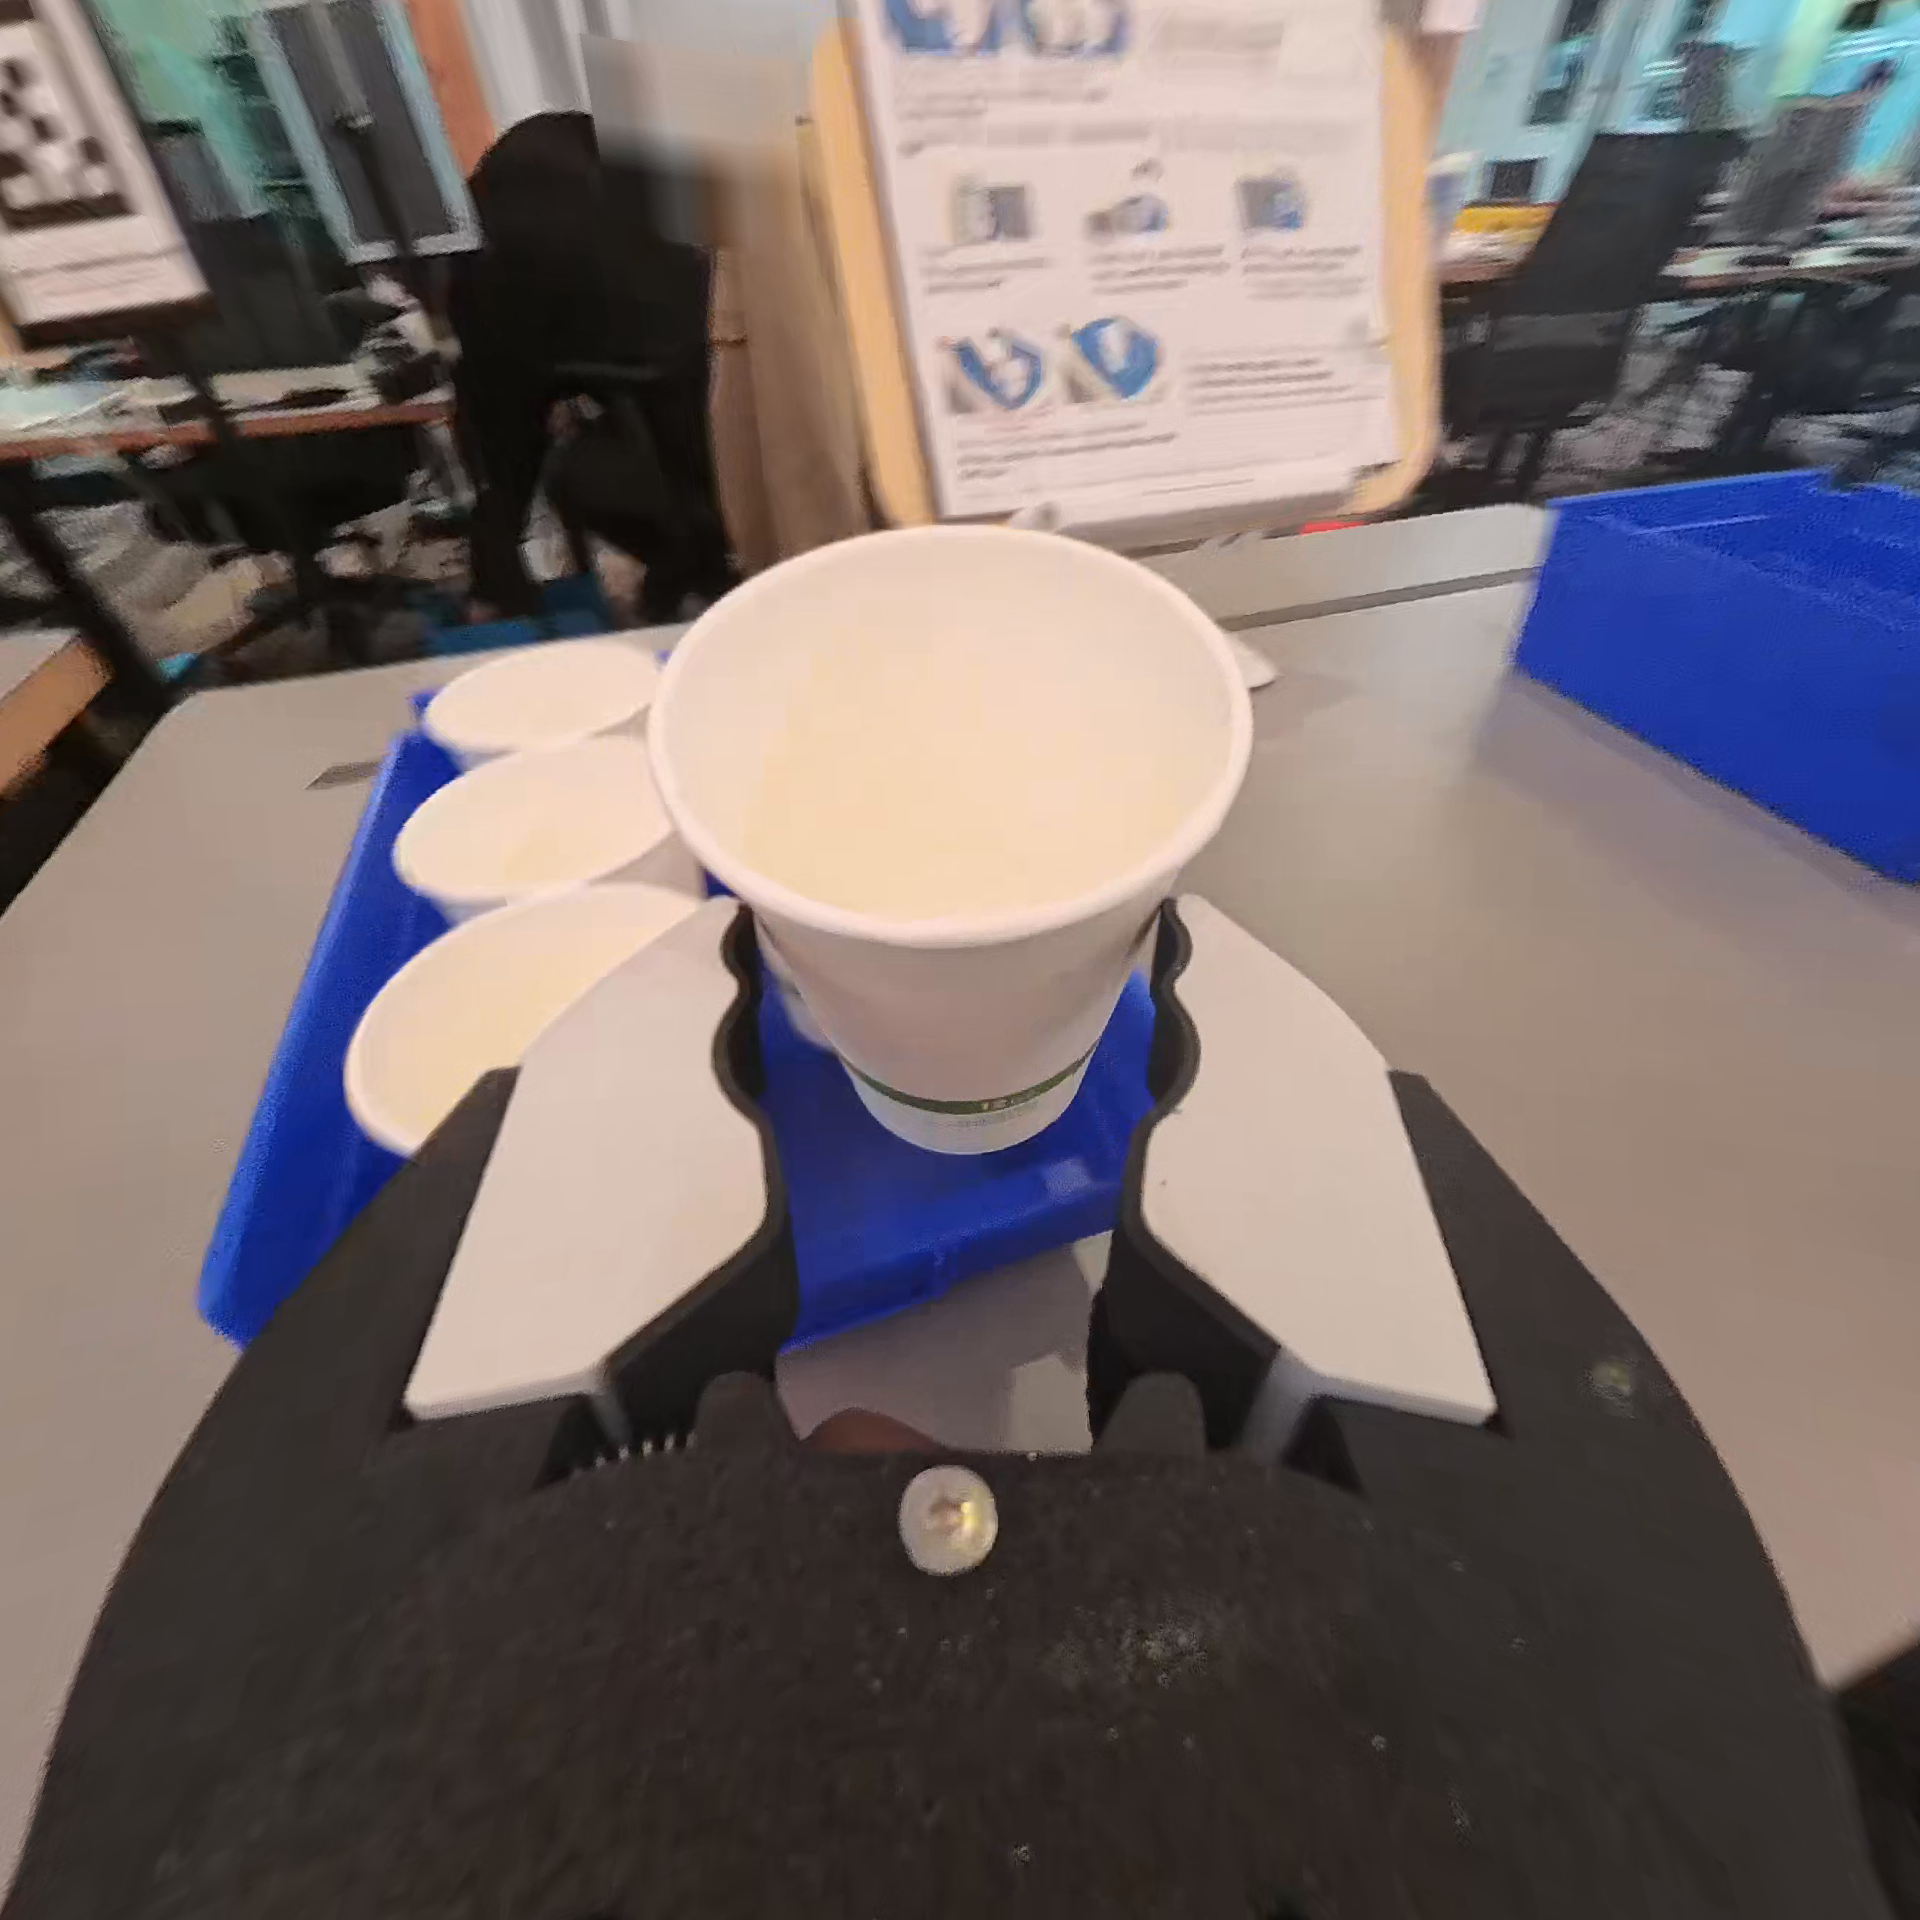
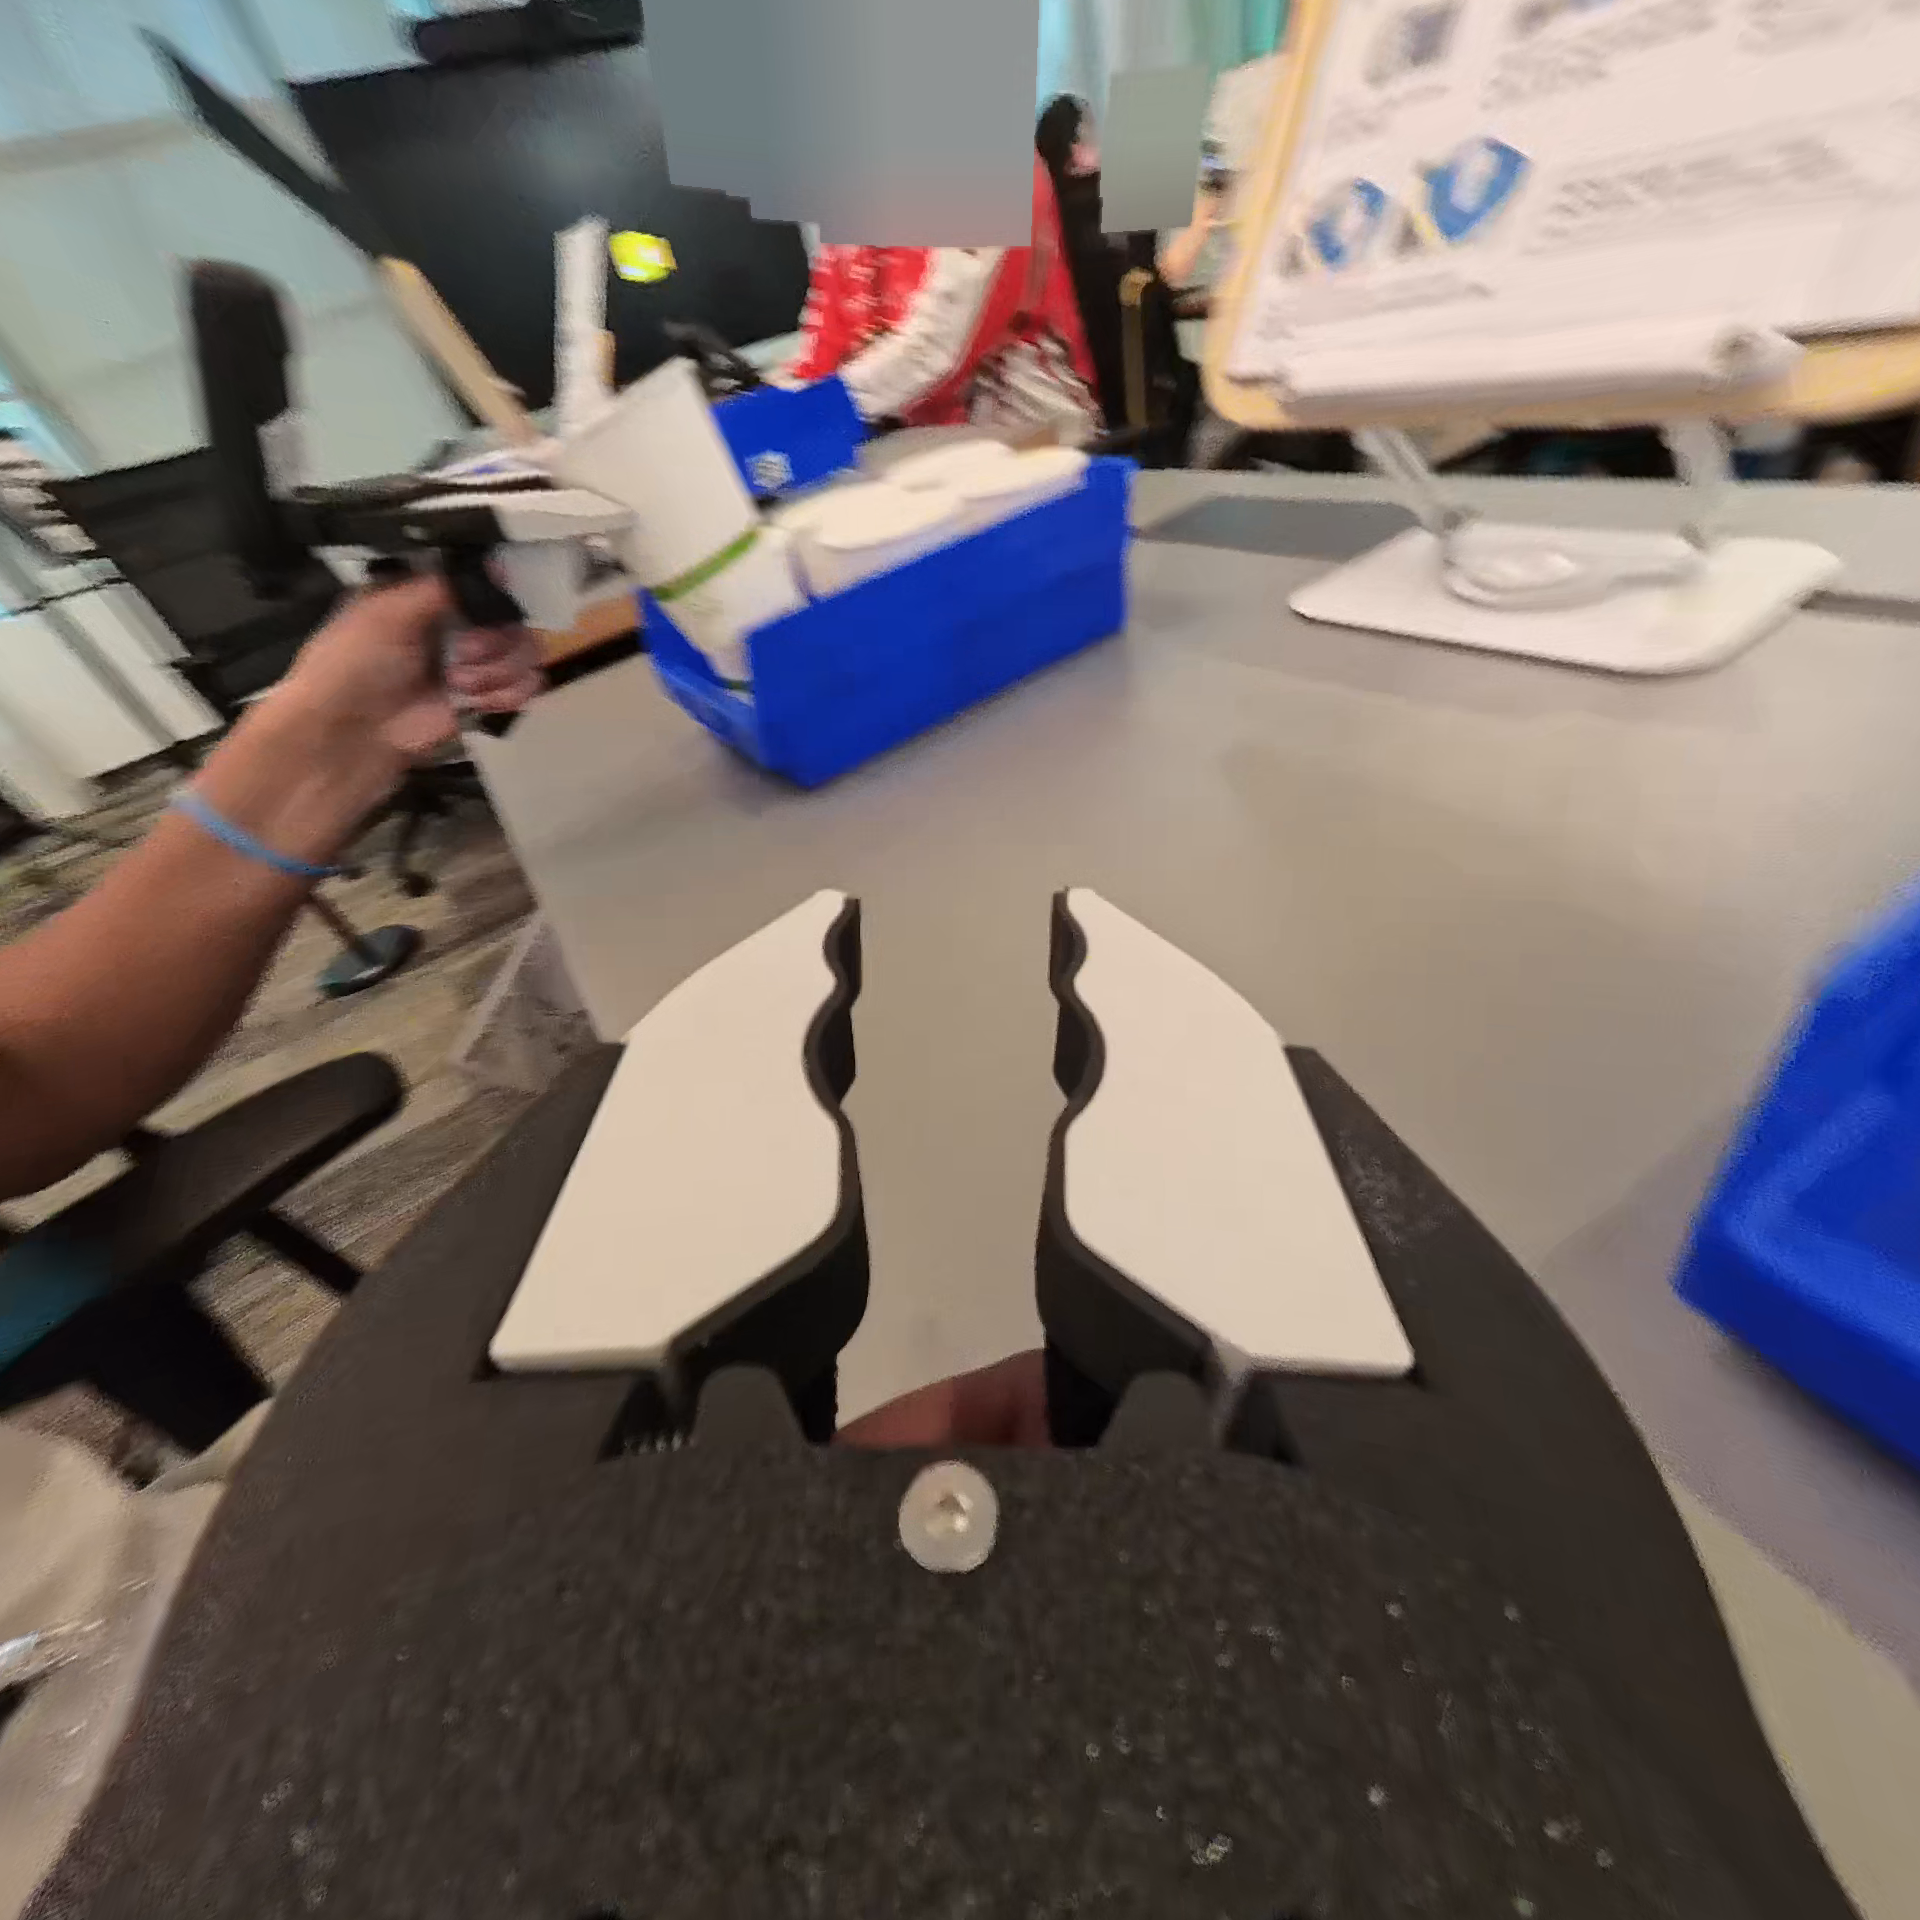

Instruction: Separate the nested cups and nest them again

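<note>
My left gripper (image 1: 953, 935) is shut on a white paper cup (image 1: 945, 790) with a green band near its base. It holds the cup just under the rim, above the near end of a blue bin (image 1: 914, 1226). Three more white cups (image 1: 530, 831) stand in a row in the bin's left side. In the right wrist view the left gripper (image 2: 623, 520) holds that cup (image 2: 665, 468) tilted over the same bin (image 2: 914, 634). My right gripper (image 2: 954, 904) is open and empty over the grey table (image 2: 1299, 831), well short of the bin.
A second blue bin (image 1: 1745, 665) stands on the table's right side; it also shows at the right edge of the right wrist view (image 2: 1829, 1226). A white stand with an instruction sheet (image 2: 1558, 582) stands at the back. Office chairs and people are beyond the table.
</note>
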`<state>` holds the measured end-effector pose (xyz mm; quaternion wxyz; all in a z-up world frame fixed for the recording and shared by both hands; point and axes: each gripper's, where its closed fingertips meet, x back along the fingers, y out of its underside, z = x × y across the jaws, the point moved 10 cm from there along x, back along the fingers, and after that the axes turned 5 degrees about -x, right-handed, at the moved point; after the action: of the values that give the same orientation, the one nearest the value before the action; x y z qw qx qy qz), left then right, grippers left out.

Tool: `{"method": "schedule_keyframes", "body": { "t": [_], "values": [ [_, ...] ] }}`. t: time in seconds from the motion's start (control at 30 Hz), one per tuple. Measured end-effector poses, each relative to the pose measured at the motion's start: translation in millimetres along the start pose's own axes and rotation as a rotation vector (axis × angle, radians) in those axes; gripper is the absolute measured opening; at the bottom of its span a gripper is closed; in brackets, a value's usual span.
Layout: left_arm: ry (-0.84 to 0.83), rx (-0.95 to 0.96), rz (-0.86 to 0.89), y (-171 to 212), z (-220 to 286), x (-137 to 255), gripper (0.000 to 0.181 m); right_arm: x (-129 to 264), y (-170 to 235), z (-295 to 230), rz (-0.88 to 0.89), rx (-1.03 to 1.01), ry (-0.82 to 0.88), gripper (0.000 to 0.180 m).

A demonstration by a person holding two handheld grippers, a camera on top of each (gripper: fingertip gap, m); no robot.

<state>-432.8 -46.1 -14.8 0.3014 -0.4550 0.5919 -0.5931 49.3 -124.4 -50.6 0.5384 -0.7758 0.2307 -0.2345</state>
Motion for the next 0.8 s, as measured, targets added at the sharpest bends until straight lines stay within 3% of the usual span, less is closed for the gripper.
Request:
{"method": "schedule_keyframes", "body": {
  "t": [0.2, 0.3, 0.4, 0.57, 0.8],
  "values": [
    [0.42, -0.074, 0.014, -46.2, 47.9, -10.1, 0.072, -35.1, -64.3, -27.3, -0.021, 0.225, -0.283, 0.057],
    [0.662, -0.143, -0.053, -59.8, 86.9, -27.8, 0.072, -60.9, -77.2, -32.6, -0.056, 0.327, -0.322, 0.072],
    [0.795, -0.264, -0.075, -71.4, 122.9, -42.5, 0.072, -81.6, -81.7, -35.8, -0.082, 0.348, -0.37, 0.083],
    [0.941, -0.415, -0.108, -81.9, 167.6, -57.3, 0.072, -96.5, -81.4, -38.3, -0.105, 0.352, -0.402, 0.092],
    [1.026, -0.418, -0.135, -80.9, 185.7, -71.1, 0.072, -92.0, -77.5, -30.8, -0.092, 0.332, -0.401, 0.092]
  ]
}}
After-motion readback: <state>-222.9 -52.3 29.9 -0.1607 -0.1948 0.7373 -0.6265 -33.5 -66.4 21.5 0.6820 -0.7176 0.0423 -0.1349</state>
